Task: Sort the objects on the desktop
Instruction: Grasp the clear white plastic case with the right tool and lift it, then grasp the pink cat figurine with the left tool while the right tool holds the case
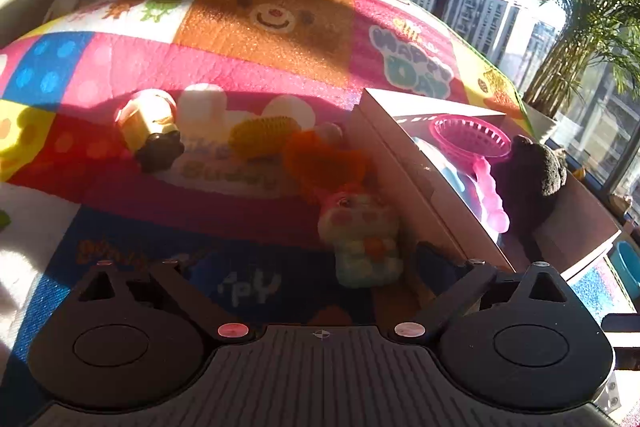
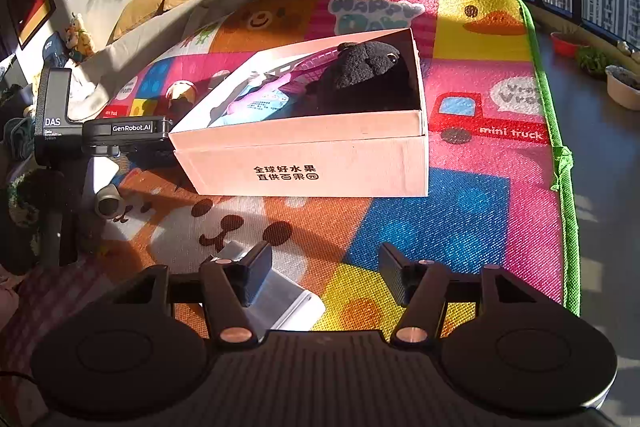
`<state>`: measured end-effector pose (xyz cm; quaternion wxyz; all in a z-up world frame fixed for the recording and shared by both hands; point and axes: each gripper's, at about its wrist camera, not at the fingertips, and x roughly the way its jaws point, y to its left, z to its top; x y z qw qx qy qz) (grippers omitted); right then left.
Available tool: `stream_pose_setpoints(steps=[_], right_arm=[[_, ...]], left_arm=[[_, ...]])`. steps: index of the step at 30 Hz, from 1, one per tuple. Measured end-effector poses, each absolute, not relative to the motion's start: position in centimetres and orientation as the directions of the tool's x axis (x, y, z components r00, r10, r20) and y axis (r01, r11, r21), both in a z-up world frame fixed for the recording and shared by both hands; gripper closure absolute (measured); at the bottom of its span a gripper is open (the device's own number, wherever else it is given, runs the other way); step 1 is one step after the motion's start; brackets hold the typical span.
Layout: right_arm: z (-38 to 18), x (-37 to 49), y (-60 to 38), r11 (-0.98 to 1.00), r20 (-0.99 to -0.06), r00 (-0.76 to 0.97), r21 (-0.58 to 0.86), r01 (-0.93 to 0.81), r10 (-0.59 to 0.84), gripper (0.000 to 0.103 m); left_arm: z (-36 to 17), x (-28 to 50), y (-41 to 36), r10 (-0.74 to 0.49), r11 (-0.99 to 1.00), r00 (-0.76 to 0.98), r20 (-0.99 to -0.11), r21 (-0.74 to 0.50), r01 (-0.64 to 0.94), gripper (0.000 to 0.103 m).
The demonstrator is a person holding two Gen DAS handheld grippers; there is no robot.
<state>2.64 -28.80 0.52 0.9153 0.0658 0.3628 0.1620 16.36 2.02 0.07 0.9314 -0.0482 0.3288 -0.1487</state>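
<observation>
Fuzzy black plush in rectangular cardboard box; woven mat.

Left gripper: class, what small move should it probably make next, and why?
Probably ease the left gripper forward over the pastel knitted toy and close. It is open and empty, the toy lies on the mat just ahead between its fingers, and the box beside it already holds the black plush.
</observation>
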Motion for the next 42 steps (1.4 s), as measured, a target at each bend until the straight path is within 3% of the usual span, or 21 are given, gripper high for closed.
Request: stream_pose_setpoints(steps=[5, 9, 22, 23, 25, 30, 35, 41, 42], right_arm=[[0.2, 2.2, -28.5, 0.941, -0.642, 0.688, 0.234, -0.244, 0.338, 0.037], [0.1, 2.2, -28.4, 0.942, -0.636, 0.695, 0.233, -0.24, 0.335, 0.034], [4.7, 3.0, -27.6, 0.95, -0.536, 0.784, 0.176, -0.259, 0.313, 0.037], [5.2, 3.2, -26.6, 0.949, -0.539, 0.781, 0.146, -0.28, 0.314, 0.04], [6.2, 3.5, -24.4, 0.943, -0.54, 0.783, 0.065, -0.327, 0.309, 0.056], [8.6, 6.3, -14.9, 0.852, -0.544, 0.766, -0.161, -0.497, 0.344, 0.057], [6.3, 11.9, -4.3, 0.718, -0.61, 0.763, -0.433, -0.545, 0.212, 0.056], [1.9, 17.4, -0.4, 0.69, -0.7, 0.714, -0.514, -0.509, 0.004, 0.057], [1.5, 17.5, -0.2, 0.674, -0.701, 0.713, -0.533, -0.512, -0.013, 0.061]], left_arm=[[0.7, 16.2, 3.4, -0.148, 0.989, 0.808, -0.57, -0.068, 0.134, 0.009], [0.3, 15.9, 4.5, -0.248, 0.969, 0.767, -0.592, -0.146, 0.201, 0.009], [0.6, 14.8, 2.9, -0.226, 0.972, 0.794, -0.565, -0.084, 0.217, 0.005], [0.7, 14.6, 3.3, -0.198, 0.98, 0.8, -0.567, -0.083, 0.183, 0.003], [0.8, 13.7, 4.3, -0.119, 0.993, 0.806, -0.579, -0.063, 0.101, 0.001], [0.7, 9.3, 7.4, 0.031, 0.998, 0.811, -0.584, -0.028, -0.059, 0.0], [1.6, 6.5, 10.4, 0.027, 0.989, 0.82, -0.572, -0.103, -0.104, 0.0], [2.7, 5.1, 11.6, -0.004, 0.988, 0.845, -0.534, -0.135, -0.08, 0.0], [2.8, 5.0, 11.7, -0.009, 0.987, 0.845, -0.535, -0.139, -0.077, 0.0]])
